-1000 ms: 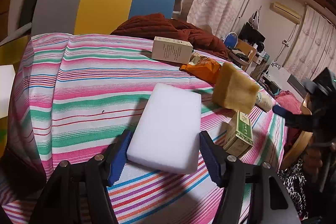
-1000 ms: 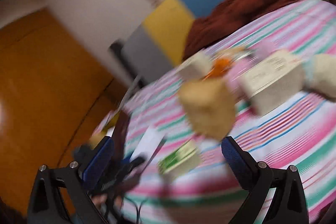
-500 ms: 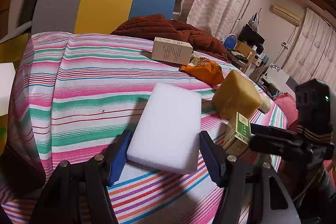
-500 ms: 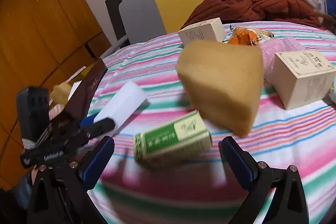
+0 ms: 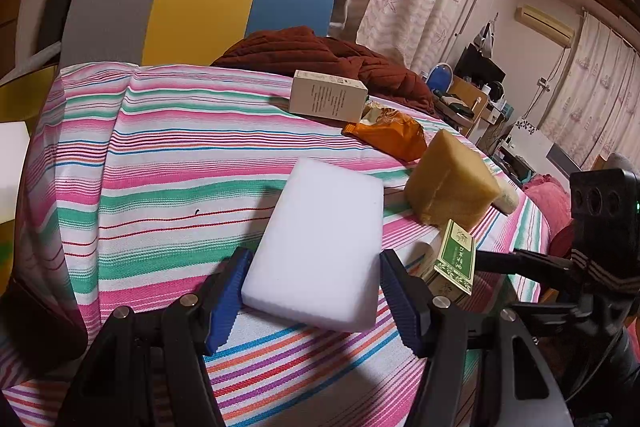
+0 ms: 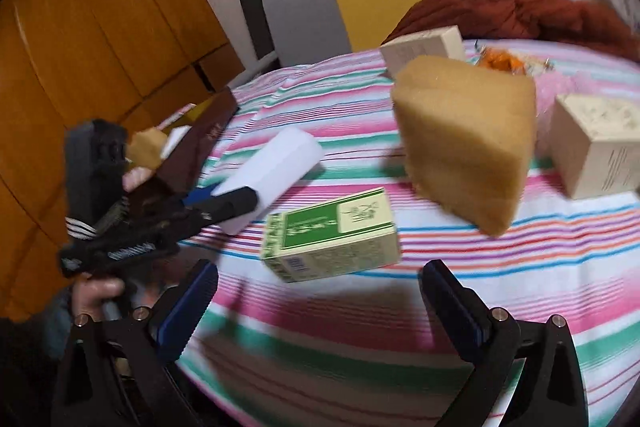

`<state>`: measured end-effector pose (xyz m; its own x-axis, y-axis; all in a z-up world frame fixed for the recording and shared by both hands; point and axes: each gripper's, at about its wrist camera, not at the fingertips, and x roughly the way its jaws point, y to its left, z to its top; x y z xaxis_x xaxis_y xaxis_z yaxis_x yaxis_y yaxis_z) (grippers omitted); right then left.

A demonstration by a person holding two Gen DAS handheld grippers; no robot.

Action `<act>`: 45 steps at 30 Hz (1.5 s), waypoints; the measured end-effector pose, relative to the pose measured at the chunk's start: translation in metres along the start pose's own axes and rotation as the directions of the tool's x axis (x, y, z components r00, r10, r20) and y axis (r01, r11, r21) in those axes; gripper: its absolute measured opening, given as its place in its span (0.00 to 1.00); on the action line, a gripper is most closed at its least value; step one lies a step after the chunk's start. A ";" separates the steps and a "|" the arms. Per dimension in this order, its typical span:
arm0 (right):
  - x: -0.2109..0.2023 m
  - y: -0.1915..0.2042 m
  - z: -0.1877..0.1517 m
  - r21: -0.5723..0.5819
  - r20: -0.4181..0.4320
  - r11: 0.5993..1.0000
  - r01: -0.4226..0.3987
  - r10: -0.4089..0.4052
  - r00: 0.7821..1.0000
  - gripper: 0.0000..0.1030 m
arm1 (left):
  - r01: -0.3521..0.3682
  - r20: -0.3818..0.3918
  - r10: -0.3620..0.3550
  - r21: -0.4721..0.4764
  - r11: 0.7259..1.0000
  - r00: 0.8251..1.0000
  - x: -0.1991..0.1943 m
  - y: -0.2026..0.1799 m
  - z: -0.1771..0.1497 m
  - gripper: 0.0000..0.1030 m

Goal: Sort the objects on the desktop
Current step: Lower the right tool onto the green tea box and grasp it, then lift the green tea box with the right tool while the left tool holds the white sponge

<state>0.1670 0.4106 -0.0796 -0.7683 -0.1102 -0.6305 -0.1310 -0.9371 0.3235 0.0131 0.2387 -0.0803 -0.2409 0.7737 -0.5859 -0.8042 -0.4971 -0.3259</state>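
Observation:
My left gripper (image 5: 314, 301) is shut on the near end of a white sponge (image 5: 320, 243), which lies flat on the striped tablecloth (image 5: 160, 167). Right of it a yellow sponge (image 5: 448, 187) stands tilted on an edge, with a green box (image 5: 456, 259) just in front. In the right wrist view my right gripper (image 6: 320, 299) is open and holds nothing. It hovers just short of the green box (image 6: 332, 231), with the yellow sponge (image 6: 468, 143) behind it. The left gripper (image 6: 224, 203) and white sponge (image 6: 276, 167) show at the left.
A beige box (image 5: 326, 101) and an orange packet (image 5: 392, 135) lie further back, beside a red-brown cloth (image 5: 320, 51). Another beige box (image 6: 596, 143) sits at the right. A grey, yellow and blue chair back (image 5: 200, 7) rises behind the table.
The yellow sponge, in the air a second ago, has come down tilted on the cloth by the green box. My right gripper swung round and drew back, open throughout. The left gripper stayed still.

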 end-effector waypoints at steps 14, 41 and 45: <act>0.026 0.020 0.013 -0.148 0.031 0.977 0.152 -0.149 0.988 0.93 | 0.006 0.001 -0.006 -0.005 1.000 1.000 0.002 0.002 0.001 0.64; 0.034 0.017 0.008 -0.148 0.064 0.981 0.125 -0.117 0.991 0.76 | -0.122 -0.068 0.133 0.148 0.981 0.989 0.014 -0.023 0.007 0.69; 0.034 0.017 0.008 -0.147 0.066 0.982 0.122 -0.113 0.991 0.77 | -0.155 -0.063 0.168 0.166 0.974 0.984 0.016 -0.026 0.006 0.64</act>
<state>0.1334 0.3937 -0.0902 -0.7880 0.0183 -0.6154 -0.1300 -0.9820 0.1372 0.0272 0.2666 -0.0772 -0.3376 0.6532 -0.6777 -0.8358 -0.5392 -0.1034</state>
